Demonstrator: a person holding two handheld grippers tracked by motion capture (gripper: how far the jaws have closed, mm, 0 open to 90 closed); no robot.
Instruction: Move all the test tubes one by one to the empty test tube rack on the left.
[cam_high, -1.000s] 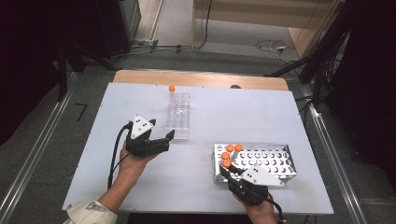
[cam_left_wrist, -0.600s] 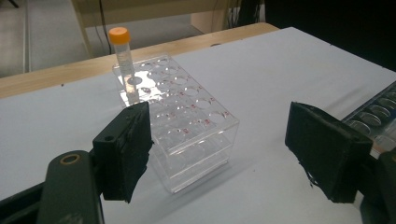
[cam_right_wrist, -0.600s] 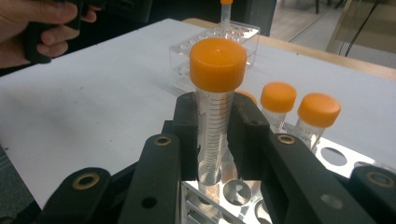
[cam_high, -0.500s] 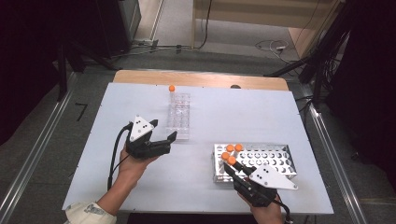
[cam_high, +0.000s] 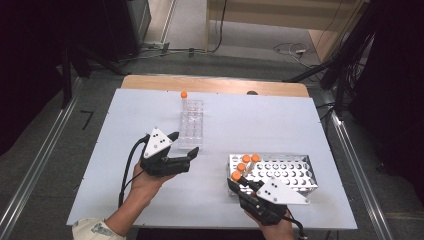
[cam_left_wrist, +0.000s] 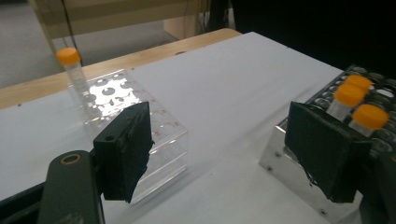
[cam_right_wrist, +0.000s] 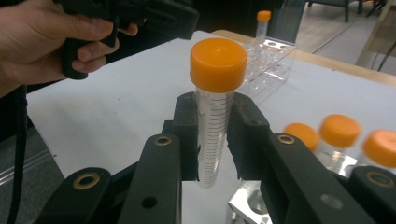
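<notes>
Your right hand-held gripper (cam_right_wrist: 212, 140) clamps the orange-capped tube (cam_right_wrist: 215, 107) below its cap, upright above the metal rack (cam_high: 295, 172), so it can travel to the clear rack (cam_high: 191, 122). Your left hand-held gripper (cam_left_wrist: 224, 154) gapes empty between the racks.

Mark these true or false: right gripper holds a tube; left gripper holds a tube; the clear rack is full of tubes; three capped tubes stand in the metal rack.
1. The right gripper is clamped on an orange-capped tube: true.
2. The left gripper holds a tube: false, its jaws are open and empty.
3. The clear rack is full: false, one tube stands in it.
4. Three capped tubes stand in the metal rack: true.
</notes>
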